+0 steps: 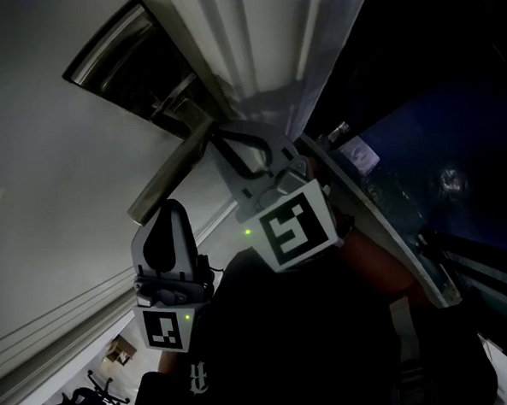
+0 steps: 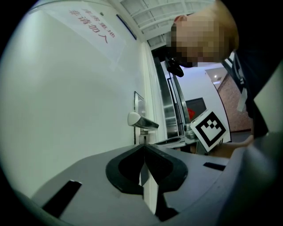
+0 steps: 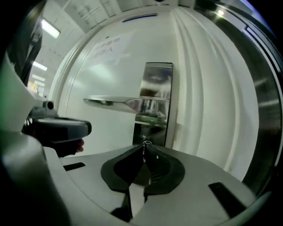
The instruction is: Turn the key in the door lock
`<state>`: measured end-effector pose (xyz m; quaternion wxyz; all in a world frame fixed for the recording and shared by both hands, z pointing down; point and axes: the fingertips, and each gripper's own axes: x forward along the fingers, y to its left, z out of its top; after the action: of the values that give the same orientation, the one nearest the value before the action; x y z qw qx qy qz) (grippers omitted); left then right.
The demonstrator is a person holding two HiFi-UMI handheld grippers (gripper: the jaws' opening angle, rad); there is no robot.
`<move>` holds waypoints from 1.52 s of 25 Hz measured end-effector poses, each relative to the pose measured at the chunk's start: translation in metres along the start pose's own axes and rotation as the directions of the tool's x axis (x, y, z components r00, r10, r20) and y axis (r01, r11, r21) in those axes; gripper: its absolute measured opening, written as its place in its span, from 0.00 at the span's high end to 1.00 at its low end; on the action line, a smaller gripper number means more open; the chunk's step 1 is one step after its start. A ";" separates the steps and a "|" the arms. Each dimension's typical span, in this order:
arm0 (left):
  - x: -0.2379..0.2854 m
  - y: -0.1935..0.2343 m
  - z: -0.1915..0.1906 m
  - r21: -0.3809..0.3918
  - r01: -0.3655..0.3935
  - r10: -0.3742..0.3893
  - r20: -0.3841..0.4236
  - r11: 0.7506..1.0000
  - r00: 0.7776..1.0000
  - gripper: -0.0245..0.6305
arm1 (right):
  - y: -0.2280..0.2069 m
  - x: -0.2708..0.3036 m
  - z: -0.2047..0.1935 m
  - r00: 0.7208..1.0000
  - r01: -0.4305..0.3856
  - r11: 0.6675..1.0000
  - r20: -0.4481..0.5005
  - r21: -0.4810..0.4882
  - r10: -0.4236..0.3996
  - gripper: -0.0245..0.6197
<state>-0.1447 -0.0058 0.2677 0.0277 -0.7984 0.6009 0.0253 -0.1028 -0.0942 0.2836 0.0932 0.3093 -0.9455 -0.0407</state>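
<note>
A steel lock plate [image 3: 155,95] with a lever handle [image 3: 116,103] sits on a white door [image 3: 106,66]. Below the handle, the small round head of the key [image 3: 145,144] shows right at my right gripper's [image 3: 144,150] tips, and the jaws are shut on it. In the head view the right gripper [image 1: 218,133] reaches under the handle [image 1: 170,172], hiding the key. My left gripper [image 1: 172,207] hangs back from the door, lower left of the handle, jaws shut on nothing [image 2: 142,148]. Its view shows the handle [image 2: 141,120] from the side.
The door frame's ribbed moulding [image 3: 208,88] runs along the right of the lock plate. A notice with red print [image 2: 90,26] is on the door higher up. Dark glass and metal frames [image 1: 421,144] lie to the right. A person's arm [image 1: 386,266] trails behind the right gripper.
</note>
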 end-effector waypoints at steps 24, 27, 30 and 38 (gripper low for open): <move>0.001 -0.006 -0.001 0.014 0.011 -0.011 -0.005 1.000 1.000 0.95 | -0.016 0.002 -0.024 0.933 -0.344 -0.076 0.350 0.936 0.085 0.92; 0.001 -0.007 -0.001 0.012 0.005 -0.005 -0.010 1.000 1.000 0.95 | -0.016 0.002 -0.024 0.934 -0.343 -0.044 0.345 0.938 0.094 0.92; 0.003 -0.009 -0.003 0.013 0.003 -0.003 -0.018 1.000 1.000 0.95 | -0.016 0.002 -0.023 0.932 -0.347 -0.017 0.346 0.938 0.106 0.92; 0.011 -0.022 -0.005 0.005 0.010 -0.010 -0.031 1.000 0.999 0.95 | -0.013 0.000 -0.021 0.920 -0.369 0.072 0.354 0.926 0.168 0.92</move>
<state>-0.1207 -0.0110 0.2716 0.0206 -0.8016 0.5974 0.0111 -0.0913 -0.1047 0.3026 -0.2002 0.1088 -0.7792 0.5839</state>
